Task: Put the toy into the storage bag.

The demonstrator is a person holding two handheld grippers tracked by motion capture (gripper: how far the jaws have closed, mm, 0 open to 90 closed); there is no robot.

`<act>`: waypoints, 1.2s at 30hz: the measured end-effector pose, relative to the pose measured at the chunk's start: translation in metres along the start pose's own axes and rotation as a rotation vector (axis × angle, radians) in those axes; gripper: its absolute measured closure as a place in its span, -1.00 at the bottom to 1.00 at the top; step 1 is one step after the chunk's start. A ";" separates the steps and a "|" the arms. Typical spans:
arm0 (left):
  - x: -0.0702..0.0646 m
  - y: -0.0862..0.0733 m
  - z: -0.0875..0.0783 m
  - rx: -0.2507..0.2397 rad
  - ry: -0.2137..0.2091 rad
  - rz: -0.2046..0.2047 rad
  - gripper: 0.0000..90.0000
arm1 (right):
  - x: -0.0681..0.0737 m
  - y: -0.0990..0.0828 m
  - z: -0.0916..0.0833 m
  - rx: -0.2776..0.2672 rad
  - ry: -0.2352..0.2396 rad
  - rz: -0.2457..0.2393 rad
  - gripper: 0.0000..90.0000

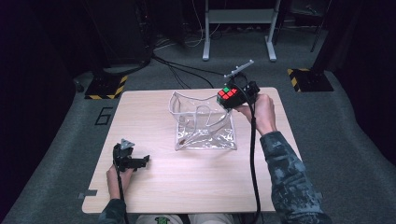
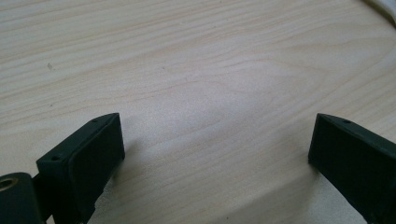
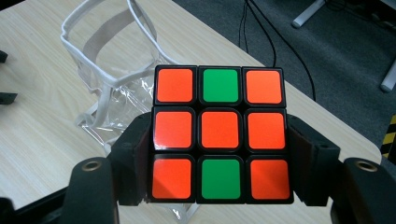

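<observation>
My right gripper (image 1: 229, 97) is shut on a puzzle cube (image 1: 227, 94) with orange and green stickers, held in the air above the right rim of a clear plastic bag (image 1: 201, 122). In the right gripper view the cube (image 3: 219, 134) sits squeezed between both black jaws, with the bag (image 3: 109, 70) standing open beyond it at the upper left. My left gripper (image 1: 140, 161) rests low over the table (image 1: 154, 186) at the front left, jaws wide apart. The left gripper view has bare wood between the fingers (image 2: 88, 158).
The clear bag stands open-topped with white trim at the middle of the wooden table. Cables (image 1: 187, 70) and a grey stand (image 1: 238, 28) lie on the dark floor beyond the far edge. Yellow-black striped bases (image 1: 106, 87) sit at both far corners.
</observation>
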State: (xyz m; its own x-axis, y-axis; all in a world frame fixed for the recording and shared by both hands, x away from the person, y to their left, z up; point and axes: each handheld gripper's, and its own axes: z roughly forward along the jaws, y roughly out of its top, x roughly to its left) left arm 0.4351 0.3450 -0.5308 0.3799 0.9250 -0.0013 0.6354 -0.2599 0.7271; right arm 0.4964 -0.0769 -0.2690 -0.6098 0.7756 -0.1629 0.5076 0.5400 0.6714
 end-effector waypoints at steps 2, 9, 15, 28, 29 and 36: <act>0.000 0.000 0.000 0.000 0.000 0.000 -0.92 | 0.001 0.002 0.002 0.006 -0.001 -0.004 -0.26; 0.000 0.000 0.000 0.000 -0.001 0.000 -0.92 | 0.002 0.007 0.010 0.013 0.005 -0.003 -0.26; 0.000 0.000 0.000 0.002 0.001 0.000 -0.92 | 0.002 0.009 0.019 0.020 0.016 -0.001 -0.26; 0.000 0.000 0.000 0.002 0.002 0.000 -0.93 | 0.007 0.017 0.036 0.030 0.033 -0.017 -0.26; 0.000 0.000 0.000 0.002 0.003 0.000 -0.93 | 0.008 0.017 0.037 0.032 0.034 -0.014 -0.26; 0.000 0.000 0.000 0.000 -0.001 0.000 -0.93 | 0.007 0.018 0.046 0.038 0.040 -0.027 -0.26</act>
State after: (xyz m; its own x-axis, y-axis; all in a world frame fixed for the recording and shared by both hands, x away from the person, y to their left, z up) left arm 0.4351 0.3451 -0.5308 0.3803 0.9249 -0.0016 0.6357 -0.2601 0.7268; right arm 0.5292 -0.0468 -0.2912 -0.6471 0.7474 -0.1505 0.5128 0.5728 0.6395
